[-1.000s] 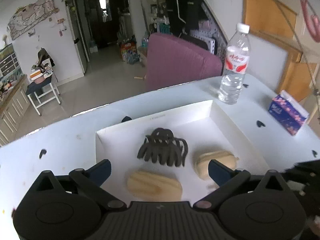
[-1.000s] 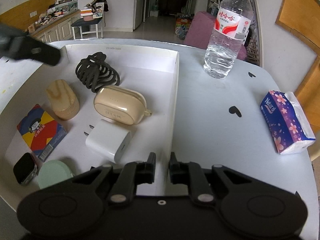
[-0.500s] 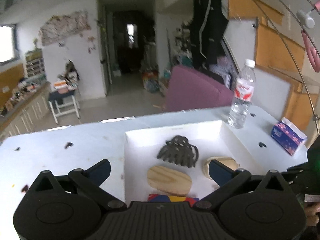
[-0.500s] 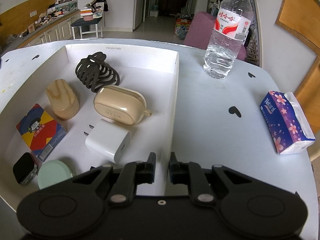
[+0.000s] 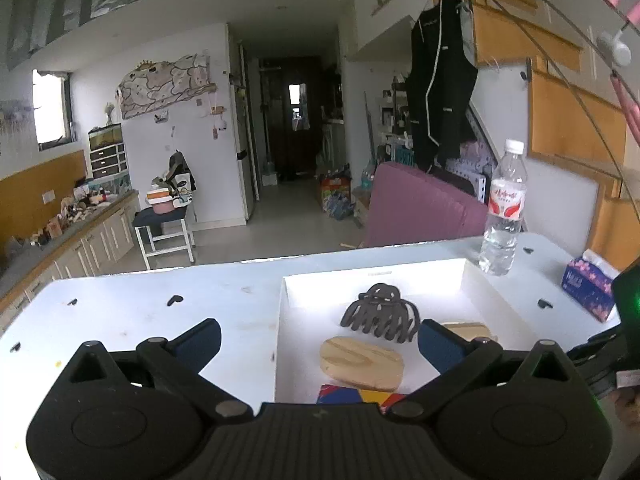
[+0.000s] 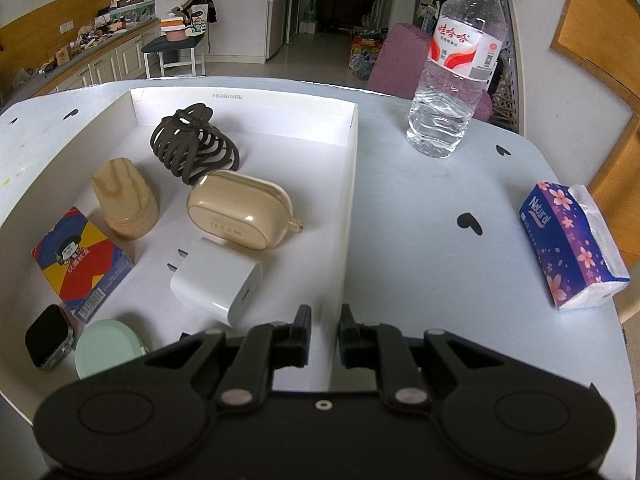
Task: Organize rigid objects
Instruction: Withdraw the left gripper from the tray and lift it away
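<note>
A white tray (image 6: 352, 184) on the pale table holds a dark hair claw (image 6: 192, 144), a wooden oval piece (image 6: 124, 200), a beige earbud case (image 6: 240, 210), a white charger (image 6: 216, 280), a colourful small box (image 6: 80, 264), a smartwatch (image 6: 46, 340) and a mint round lid (image 6: 106, 352). My right gripper (image 6: 325, 332) is nearly shut, with the tray's right wall between its fingers. My left gripper (image 5: 320, 346) is open and empty, hanging over the tray's left wall, short of the wooden piece (image 5: 362, 364) and the hair claw (image 5: 380, 316).
A water bottle (image 6: 456, 80) stands on the table beyond the tray's far right corner. A purple tissue pack (image 6: 568, 248) lies near the right edge. Beyond the table are a purple chair (image 5: 416, 204), a stool and a kitchen counter.
My left gripper has pulled back and to the left, away from the tray's contents, and tilted up; it has left the right wrist view. The right gripper has not moved.
</note>
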`<state>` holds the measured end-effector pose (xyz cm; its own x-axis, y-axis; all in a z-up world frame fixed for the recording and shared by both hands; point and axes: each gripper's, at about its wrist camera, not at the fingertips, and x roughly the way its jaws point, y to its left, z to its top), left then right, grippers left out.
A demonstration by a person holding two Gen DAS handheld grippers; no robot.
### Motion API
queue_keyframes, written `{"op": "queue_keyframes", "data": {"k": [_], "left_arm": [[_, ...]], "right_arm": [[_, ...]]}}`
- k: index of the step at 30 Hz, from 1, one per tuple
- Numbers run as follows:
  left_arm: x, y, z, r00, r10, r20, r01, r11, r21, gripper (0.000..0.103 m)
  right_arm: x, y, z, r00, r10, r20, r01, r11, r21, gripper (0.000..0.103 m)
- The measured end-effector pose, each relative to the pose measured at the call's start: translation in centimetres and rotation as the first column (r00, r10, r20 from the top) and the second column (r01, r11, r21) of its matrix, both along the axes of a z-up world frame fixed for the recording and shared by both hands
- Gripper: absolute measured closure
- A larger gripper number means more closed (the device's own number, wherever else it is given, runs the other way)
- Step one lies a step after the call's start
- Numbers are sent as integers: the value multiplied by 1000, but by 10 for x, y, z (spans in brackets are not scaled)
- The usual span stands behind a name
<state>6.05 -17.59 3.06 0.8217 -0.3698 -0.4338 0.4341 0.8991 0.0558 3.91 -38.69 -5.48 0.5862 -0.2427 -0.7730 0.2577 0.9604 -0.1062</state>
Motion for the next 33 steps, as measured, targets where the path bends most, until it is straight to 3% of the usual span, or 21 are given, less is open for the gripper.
{"op": "queue_keyframes", "data": {"k": [18, 26, 33], "left_arm": [[9, 3, -24, 996, -68, -66, 65, 997, -52, 0], [8, 11, -29, 995, -64, -77, 60, 997, -48, 0], [5, 19, -28, 995, -68, -79, 64, 996, -55, 0]], "right_arm": [[-1, -1, 0, 1000, -1, -1, 1, 1000, 8, 85], [-11, 5, 18, 997, -2, 74, 3, 1000, -12, 51], [-36, 19, 52, 980, -37, 193, 52, 996, -70, 37]]}}
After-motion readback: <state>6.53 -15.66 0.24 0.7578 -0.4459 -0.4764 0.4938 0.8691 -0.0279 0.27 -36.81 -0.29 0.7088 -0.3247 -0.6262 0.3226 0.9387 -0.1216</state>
